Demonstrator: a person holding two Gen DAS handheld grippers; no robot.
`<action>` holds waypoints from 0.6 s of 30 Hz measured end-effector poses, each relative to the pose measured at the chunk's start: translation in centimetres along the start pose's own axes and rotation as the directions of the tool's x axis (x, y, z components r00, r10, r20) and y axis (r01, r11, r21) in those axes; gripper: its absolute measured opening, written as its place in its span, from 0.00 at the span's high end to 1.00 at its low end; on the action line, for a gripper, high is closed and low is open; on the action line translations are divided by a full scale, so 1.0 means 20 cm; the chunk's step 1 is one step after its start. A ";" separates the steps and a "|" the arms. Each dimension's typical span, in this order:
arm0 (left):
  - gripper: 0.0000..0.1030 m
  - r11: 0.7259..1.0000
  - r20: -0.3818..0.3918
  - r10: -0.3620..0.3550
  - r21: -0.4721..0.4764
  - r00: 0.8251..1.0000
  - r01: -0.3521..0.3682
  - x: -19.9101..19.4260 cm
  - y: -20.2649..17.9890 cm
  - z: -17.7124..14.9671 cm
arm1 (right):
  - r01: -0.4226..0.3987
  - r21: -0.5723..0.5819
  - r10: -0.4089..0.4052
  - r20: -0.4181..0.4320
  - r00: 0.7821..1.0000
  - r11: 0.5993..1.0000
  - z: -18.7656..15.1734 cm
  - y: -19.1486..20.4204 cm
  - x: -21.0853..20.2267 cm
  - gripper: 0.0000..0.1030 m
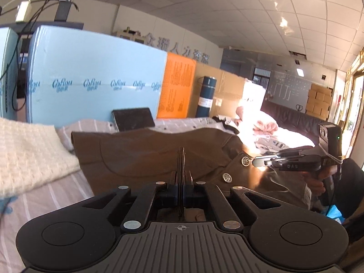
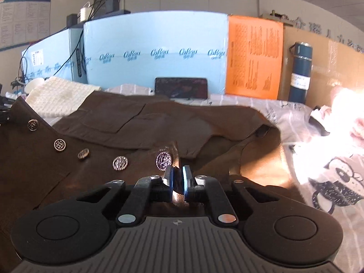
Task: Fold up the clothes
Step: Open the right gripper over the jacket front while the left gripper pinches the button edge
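Note:
A brown button-front garment (image 1: 145,157) lies spread over the striped sheet, with a row of metal buttons (image 2: 59,145) and a chest pocket (image 2: 113,118). My left gripper (image 1: 181,159) is shut on a thin edge of the brown garment, its fingers pressed together. In the left wrist view my right gripper (image 1: 257,160) comes in from the right and pinches the placket beside a button (image 1: 245,161). In the right wrist view the blue-padded right gripper (image 2: 178,173) is shut on a raised fold of the garment (image 2: 136,132), next to a shiny button (image 2: 163,160).
A cream knitted cloth (image 1: 29,150) lies at the left. A dark phone (image 2: 180,87) leans against blue foam board (image 2: 154,45), beside an orange board (image 2: 254,56) and a blue flask (image 2: 300,68). A panda-print cloth (image 2: 329,182) and sunlit clothes (image 1: 266,127) lie right. A hand (image 1: 318,179) holds the right gripper.

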State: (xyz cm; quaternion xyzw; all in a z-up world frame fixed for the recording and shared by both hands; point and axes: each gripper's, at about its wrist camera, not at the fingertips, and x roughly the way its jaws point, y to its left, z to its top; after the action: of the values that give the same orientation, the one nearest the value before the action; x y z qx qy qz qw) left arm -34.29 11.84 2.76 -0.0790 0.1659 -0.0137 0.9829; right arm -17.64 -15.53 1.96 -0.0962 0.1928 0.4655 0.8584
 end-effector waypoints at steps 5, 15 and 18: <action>0.98 0.995 -0.085 0.088 0.053 0.992 -0.084 0.09 0.02 -0.02 | 0.053 -0.071 -0.057 -0.058 0.997 0.996 0.02 0.01 0.09 0.93; 0.71 0.982 -0.177 0.171 0.114 0.969 -0.153 0.13 0.03 -0.10 | 0.178 -0.093 -0.186 -0.087 0.979 0.980 -0.05 0.01 0.14 0.51; 0.28 0.987 -0.147 0.112 0.128 0.983 -0.093 0.07 0.00 -0.10 | 0.218 -0.052 -0.221 -0.061 0.973 0.975 -0.07 -0.01 0.04 0.32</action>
State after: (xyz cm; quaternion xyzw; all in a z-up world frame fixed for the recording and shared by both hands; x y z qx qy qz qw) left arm -33.71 11.54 0.48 -0.0094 0.2441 0.0208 0.9695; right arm -17.35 -15.45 0.36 -0.1517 0.1988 0.3685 0.8954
